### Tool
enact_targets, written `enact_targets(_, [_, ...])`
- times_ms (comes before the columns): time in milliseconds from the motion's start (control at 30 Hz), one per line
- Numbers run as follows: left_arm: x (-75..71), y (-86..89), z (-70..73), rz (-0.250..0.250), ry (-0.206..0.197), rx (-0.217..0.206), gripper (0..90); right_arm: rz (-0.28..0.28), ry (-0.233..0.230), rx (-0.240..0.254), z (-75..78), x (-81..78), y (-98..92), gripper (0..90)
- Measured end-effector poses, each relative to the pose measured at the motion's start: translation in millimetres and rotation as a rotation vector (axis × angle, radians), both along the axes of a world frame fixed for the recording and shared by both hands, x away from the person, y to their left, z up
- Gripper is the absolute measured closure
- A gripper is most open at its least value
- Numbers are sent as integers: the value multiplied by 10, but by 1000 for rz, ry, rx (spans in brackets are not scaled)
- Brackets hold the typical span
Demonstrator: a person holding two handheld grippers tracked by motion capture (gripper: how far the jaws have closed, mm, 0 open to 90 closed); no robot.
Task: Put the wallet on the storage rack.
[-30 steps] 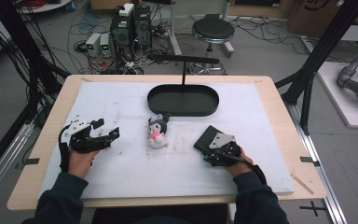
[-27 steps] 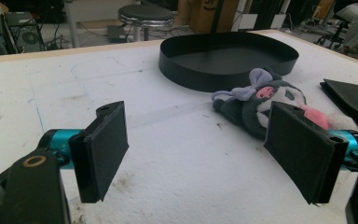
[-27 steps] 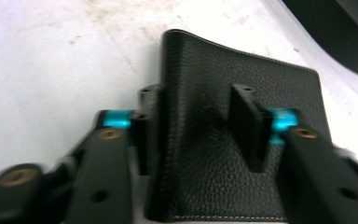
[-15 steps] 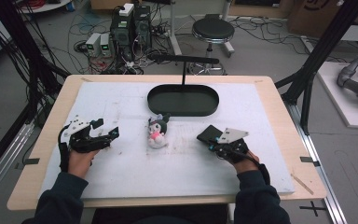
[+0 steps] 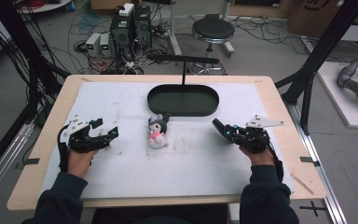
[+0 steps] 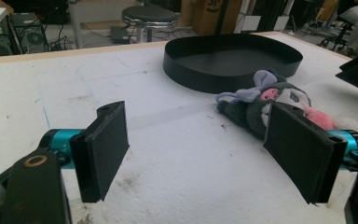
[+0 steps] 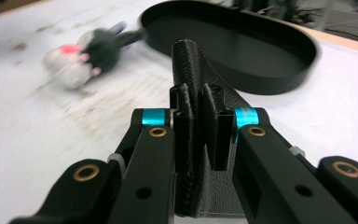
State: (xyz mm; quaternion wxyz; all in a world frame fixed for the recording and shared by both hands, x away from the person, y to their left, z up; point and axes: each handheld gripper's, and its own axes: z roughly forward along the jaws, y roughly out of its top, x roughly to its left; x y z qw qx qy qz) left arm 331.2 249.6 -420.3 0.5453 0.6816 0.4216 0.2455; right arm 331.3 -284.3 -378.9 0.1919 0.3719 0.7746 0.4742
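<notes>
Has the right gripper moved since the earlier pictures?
Yes. The right gripper, shut on a black flat piece, has moved toward the black tray.

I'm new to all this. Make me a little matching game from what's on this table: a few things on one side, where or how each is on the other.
Things:
1. tray
2. plush toy
3. left hand-held gripper
4. right hand-held gripper

States:
A. jaws wide apart, nothing between them
B. lying on the white mat, mid-table
C. oval, black, at the far edge
D. shut on a flat black piece

Pairs: 1-C, 2-B, 3-A, 4-D
</notes>
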Motion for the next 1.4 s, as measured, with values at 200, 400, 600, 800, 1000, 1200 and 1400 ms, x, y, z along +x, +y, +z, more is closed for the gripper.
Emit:
enact_targets(200, [-5,-12,-1,0,-1,-1,214,-148,-38,18,35,61,-177,842])
enact_targets(400, [-7,-17,-9,1,2,-1,214,-285,20,88,9,187,-372,841])
enact_targets(600, [1,-32,-13,-5,3,6,215,-329,71,152,-63,336,-565,836])
enact_targets(800, [-1,-30,-14,-1,4,3,215,-352,7,90,-47,324,-502,618])
enact_targets(1000, [-2,-22,-13,-2,1,7,215,-339,-16,44,-55,302,-431,370])
enact_targets(1200, [2,-30,-13,-6,-1,9,216,-349,12,-102,-235,388,-264,254])
enact_targets(1400, [-9,-27,-10,-1,-3,22,216,-304,58,-112,-295,411,-265,777])
